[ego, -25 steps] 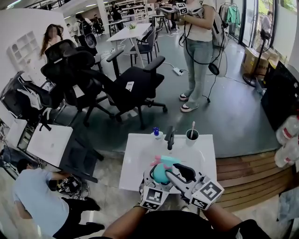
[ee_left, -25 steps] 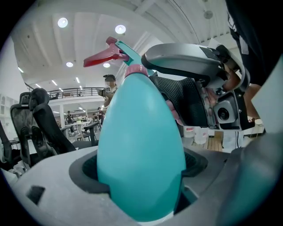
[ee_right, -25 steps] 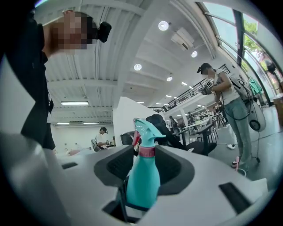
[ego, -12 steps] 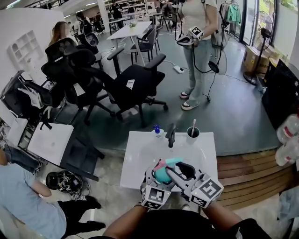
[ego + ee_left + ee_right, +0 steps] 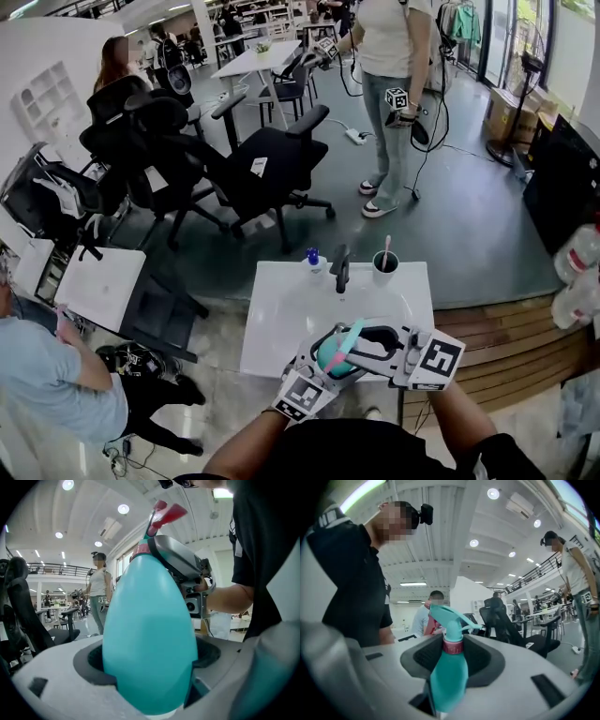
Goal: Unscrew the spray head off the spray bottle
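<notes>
I hold a teal egg-shaped spray bottle (image 5: 330, 357) close to my body, just off the white table's (image 5: 281, 309) front edge. My left gripper (image 5: 323, 361) is shut on its fat body (image 5: 150, 634), which fills the left gripper view. The right gripper (image 5: 356, 344) reaches in from the right. Its jaws sit on either side of the pink collar (image 5: 452, 646) under the teal spray head (image 5: 447, 616), with the pads against it. A pink trigger (image 5: 166, 513) sticks out at the top.
At the table's far edge stand a small blue-capped bottle (image 5: 312, 264), a dark upright object (image 5: 340, 267) and a cup with a brush (image 5: 384, 268). Black office chairs (image 5: 272, 169) and a standing person (image 5: 389, 103) are beyond. A wooden platform (image 5: 497, 347) lies to the right.
The bottle and both grippers have come down towards my body. The right gripper has swung round so its marker cube sits further right. The standing person has shifted.
</notes>
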The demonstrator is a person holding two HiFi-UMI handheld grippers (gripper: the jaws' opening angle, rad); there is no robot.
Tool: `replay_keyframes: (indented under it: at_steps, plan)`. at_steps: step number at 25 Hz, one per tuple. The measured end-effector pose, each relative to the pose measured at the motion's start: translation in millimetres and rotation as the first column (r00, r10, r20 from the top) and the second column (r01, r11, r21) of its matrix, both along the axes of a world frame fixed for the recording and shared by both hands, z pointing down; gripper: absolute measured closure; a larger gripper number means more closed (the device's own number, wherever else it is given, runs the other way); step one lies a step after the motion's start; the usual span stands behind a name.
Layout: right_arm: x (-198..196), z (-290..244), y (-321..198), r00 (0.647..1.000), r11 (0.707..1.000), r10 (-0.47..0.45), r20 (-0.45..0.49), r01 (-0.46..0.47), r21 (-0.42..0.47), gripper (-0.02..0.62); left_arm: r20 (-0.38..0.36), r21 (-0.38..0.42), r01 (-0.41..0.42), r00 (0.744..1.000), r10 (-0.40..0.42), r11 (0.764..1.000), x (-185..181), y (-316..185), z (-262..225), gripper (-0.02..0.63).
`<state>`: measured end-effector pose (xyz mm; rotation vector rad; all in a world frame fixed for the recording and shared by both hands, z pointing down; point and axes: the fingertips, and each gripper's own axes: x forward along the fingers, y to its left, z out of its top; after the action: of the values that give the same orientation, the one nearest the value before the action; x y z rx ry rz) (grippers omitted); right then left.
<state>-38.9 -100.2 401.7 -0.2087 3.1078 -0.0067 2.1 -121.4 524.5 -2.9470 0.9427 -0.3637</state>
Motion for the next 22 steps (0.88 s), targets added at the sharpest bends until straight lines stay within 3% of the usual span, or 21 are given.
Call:
replay_keyframes:
  at_steps: [3,5,9,13,17,22]
  plan:
    - [3,2,6,0.996,0.996,-0.094,0.011,0.094,0.002,0.453,-0.001,-0.002,-0.04,0.999,0.04,0.999,5,6,2,0.143]
    - [5,3,4,0.994,0.994,-0.108,0.032,0.108,0.011,0.451,-0.015,-0.01,-0.046,0.999,0.045,0.999,6,6,2,0.143]
    - [9,2,-14,0.995,0.999,0.043,0.088,-0.044,0.009,0.442,-0.042,-0.037,0.024,0.999,-0.025,0.999,-1,-6,4,0.143]
    - [14,8,-27,0.973,0.978,0.203,0.112,-0.195,-0.079,0.42,-0.065,-0.068,0.132,0.988,-0.137,0.989,-19,-22,6,0.143]
    - [10,12,-25,0.96,0.958,0.268,0.08,-0.257,-0.126,0.423,-0.04,-0.067,0.194,0.98,-0.197,0.979,-29,-32,8,0.143]
    - [5,9,-31,0.942,0.937,0.329,0.064,-0.317,-0.145,0.438,0.006,-0.042,0.207,0.978,-0.207,0.978,-25,-34,13,0.143]
